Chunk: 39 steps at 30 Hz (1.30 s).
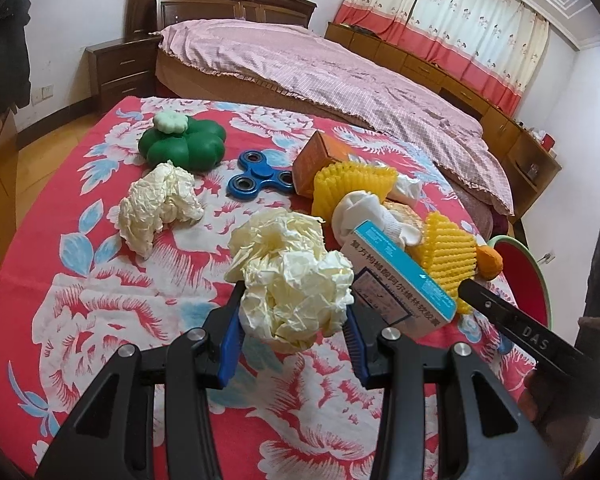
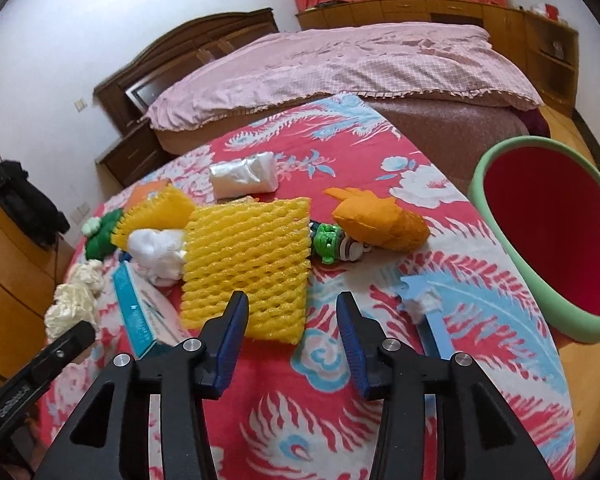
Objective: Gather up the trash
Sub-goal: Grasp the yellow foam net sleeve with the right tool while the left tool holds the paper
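In the left wrist view, my left gripper (image 1: 294, 320) is shut on a crumpled cream paper ball (image 1: 292, 276), with its blue pads pressing both sides. A second crumpled paper (image 1: 156, 204) lies further left on the floral cloth. In the right wrist view, my right gripper (image 2: 292, 320) stands open with nothing between its fingers. A corner of a yellow foam net (image 2: 248, 264) lies just ahead of its left finger. A bin with a green rim (image 2: 572, 320) and red inside stands to the right, off the table's edge.
A blue-and-white medicine box (image 1: 400, 280), white tissue (image 1: 364, 216), orange box (image 1: 320, 156), blue fidget spinner (image 1: 256, 176) and green clover-shaped container (image 1: 184, 144) share the cloth. A white packet (image 2: 244, 174), orange wrapper (image 2: 380, 216), green toy (image 2: 332, 242) and light blue brush (image 2: 424, 312) lie ahead. A bed stands behind.
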Each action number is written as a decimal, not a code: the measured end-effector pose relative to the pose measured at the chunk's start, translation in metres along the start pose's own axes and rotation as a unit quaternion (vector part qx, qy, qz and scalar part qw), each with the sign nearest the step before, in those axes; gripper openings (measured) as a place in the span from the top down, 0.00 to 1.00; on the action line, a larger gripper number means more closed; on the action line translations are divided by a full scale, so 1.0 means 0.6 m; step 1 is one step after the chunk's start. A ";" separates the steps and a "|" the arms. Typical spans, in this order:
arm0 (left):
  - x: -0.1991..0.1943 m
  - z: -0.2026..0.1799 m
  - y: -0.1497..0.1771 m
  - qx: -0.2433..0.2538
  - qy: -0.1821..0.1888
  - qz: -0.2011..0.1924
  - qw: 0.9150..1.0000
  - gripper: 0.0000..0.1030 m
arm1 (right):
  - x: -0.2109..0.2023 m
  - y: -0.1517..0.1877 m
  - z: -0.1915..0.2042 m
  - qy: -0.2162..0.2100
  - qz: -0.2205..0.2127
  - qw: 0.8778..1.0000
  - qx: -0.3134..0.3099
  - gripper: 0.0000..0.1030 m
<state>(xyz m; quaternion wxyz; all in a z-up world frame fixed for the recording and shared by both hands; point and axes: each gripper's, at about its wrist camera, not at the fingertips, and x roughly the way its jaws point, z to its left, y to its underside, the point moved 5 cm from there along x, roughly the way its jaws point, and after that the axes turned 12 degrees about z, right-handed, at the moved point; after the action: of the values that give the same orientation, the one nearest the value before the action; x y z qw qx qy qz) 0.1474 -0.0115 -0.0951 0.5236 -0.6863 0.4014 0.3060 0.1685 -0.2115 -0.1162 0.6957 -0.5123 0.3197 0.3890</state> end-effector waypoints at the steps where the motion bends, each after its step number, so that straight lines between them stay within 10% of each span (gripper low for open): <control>1: 0.001 0.002 0.000 -0.002 -0.001 0.001 1.000 0.57 | 0.008 -0.001 0.002 0.005 0.005 1.000 -0.003 0.55; 6: 0.001 0.015 0.000 -0.012 -0.002 0.000 1.000 0.57 | 0.019 0.002 0.008 0.033 -0.003 0.999 -0.021 0.55; 13: -0.012 0.014 0.006 -0.012 0.001 -0.006 1.000 0.57 | 0.012 0.007 0.009 0.025 -0.007 0.999 -0.020 0.93; 39: -0.062 0.005 0.014 -0.008 -0.001 -0.030 1.000 0.57 | -0.129 0.016 0.015 -0.042 -0.086 0.995 -0.017 0.96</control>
<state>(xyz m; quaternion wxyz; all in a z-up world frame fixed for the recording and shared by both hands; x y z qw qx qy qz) 0.1220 -0.0012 -0.0688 0.5277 -0.7017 0.3778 0.2941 0.1223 -0.2176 -0.0528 0.7302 -0.5333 0.2385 0.3542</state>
